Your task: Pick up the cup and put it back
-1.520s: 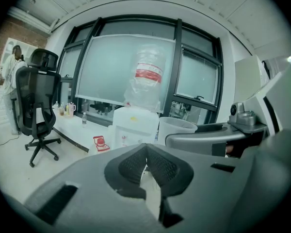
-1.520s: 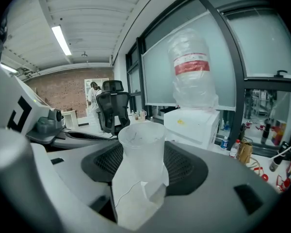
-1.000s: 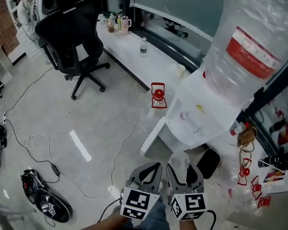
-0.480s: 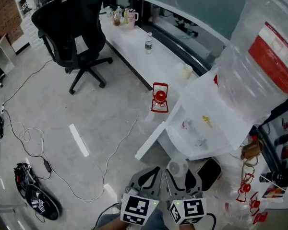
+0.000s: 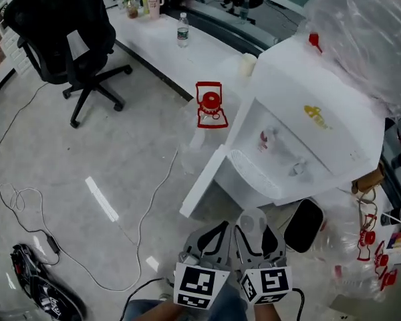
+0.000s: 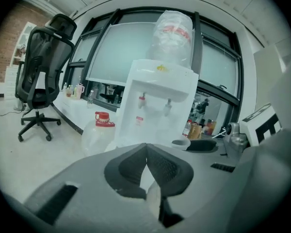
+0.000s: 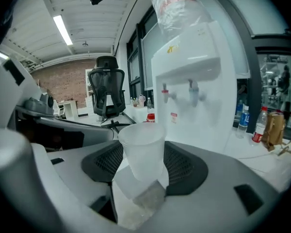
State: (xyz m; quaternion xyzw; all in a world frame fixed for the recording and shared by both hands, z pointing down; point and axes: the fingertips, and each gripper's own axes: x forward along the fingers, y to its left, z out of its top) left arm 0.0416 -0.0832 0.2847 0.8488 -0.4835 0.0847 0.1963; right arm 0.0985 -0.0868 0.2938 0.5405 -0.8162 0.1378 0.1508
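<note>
A translucent plastic cup [image 7: 141, 149] stands upright between the pads of my right gripper [image 7: 143, 165], which is shut on it. In the head view the cup [image 5: 252, 221] and right gripper [image 5: 255, 238] sit at the bottom centre, just in front of the white water dispenser [image 5: 307, 139]. My left gripper [image 5: 211, 241] is right beside it, shut with nothing in it; its fingertips meet in the left gripper view [image 6: 146, 152]. The cup's rim [image 6: 181, 142] shows there too. The dispenser's taps [image 7: 179, 90] are ahead of and above the cup.
A big plastic-wrapped water bottle [image 5: 367, 25] tops the dispenser. A red-capped empty jug [image 5: 208, 105] stands on the floor by a low white ledge [image 5: 180, 52] with bottles. A black office chair [image 5: 60, 39], floor cables [image 5: 33, 199] and shoes [image 5: 43, 293] lie left. A black object [image 5: 306, 223] sits right of the grippers.
The view has swung toward the dispenser, which now sits closer and more central. Both grippers stay side by side, the right one still holding the cup.
</note>
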